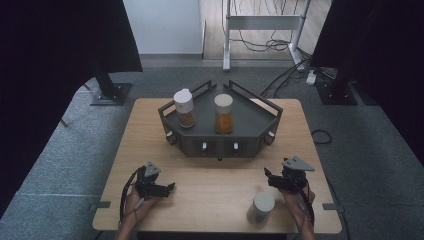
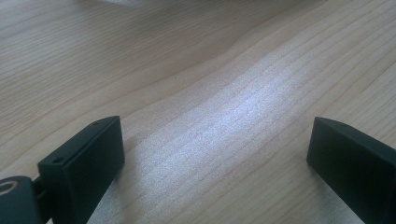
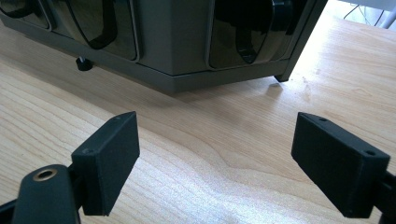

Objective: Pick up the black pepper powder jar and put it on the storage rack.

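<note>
Near desk [image 1: 210, 190] edge, beside the spread, empty right claw [image 1: 270, 178], stands a white-lidded jar [image 1: 260, 207], probably light, rigid, smooth-sided, best pinched mid-body; left claw [image 1: 169, 187] spread empty; beyond, grey rack [image 1: 250, 122] holds two spice jars.

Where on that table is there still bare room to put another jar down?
The widest bare wood lies between the left gripper and the right gripper, in front of the grey rack. Narrow strips run along the table on both sides of the rack. It is crowded by the right gripper, where a white-lidded jar stands, and the rack already holds two spice jars.
</note>
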`<state>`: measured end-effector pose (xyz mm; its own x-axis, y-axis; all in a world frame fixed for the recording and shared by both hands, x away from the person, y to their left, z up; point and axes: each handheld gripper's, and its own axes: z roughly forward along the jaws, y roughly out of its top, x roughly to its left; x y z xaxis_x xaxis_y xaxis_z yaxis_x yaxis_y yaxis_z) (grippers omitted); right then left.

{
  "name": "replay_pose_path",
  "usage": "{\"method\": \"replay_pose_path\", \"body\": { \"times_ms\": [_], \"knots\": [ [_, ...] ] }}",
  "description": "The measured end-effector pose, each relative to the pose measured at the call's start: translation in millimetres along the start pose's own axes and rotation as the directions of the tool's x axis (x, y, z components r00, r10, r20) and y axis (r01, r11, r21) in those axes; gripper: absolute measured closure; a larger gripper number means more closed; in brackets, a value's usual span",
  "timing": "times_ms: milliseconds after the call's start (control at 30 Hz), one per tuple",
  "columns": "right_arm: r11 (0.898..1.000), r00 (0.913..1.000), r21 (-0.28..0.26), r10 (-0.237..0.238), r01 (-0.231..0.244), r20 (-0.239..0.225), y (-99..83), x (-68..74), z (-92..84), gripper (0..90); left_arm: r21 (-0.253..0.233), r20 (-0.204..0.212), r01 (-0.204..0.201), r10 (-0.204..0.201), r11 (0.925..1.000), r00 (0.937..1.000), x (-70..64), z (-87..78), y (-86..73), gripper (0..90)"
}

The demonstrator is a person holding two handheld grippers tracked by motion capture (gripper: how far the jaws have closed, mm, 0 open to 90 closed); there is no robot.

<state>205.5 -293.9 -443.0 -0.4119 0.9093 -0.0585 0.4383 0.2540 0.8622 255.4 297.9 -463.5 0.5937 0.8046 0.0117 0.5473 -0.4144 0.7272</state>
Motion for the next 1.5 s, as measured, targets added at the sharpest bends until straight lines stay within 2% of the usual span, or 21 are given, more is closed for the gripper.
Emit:
{"method": "replay_pose_path", "body": {
  "times_ms": [467,733,1100,1500],
  "knots": [
    [1.000,1.0000,-0.011,0.000,0.000,0.001,-1.1,0.5,-5.4,14.7,0.000,0.000,0.000,0.000,1.0000,1.0000,0.0,0.0,0.0,3.8],
    [1.000,1.0000,-0.031,0.000,0.000,-0.007,-2.0,1.9,-15.4,14.7,0.000,0.000,0.000,0.000,1.0000,1.0000,0.0,0.0,0.0,3.8],
    [0.998,0.9997,-0.063,-0.009,0.008,-0.023,-3.6,7.0,-39.0,14.6,0.000,0.000,0.000,0.000,1.0000,1.0000,0.0,0.0,0.0,3.8],
    [0.995,0.9987,-0.101,0.001,-0.006,-0.050,-6.2,8.5,-79.0,14.6,0.000,0.000,0.000,0.000,1.0000,1.0000,0.0,0.0,0.0,3.8]
  ]
}}
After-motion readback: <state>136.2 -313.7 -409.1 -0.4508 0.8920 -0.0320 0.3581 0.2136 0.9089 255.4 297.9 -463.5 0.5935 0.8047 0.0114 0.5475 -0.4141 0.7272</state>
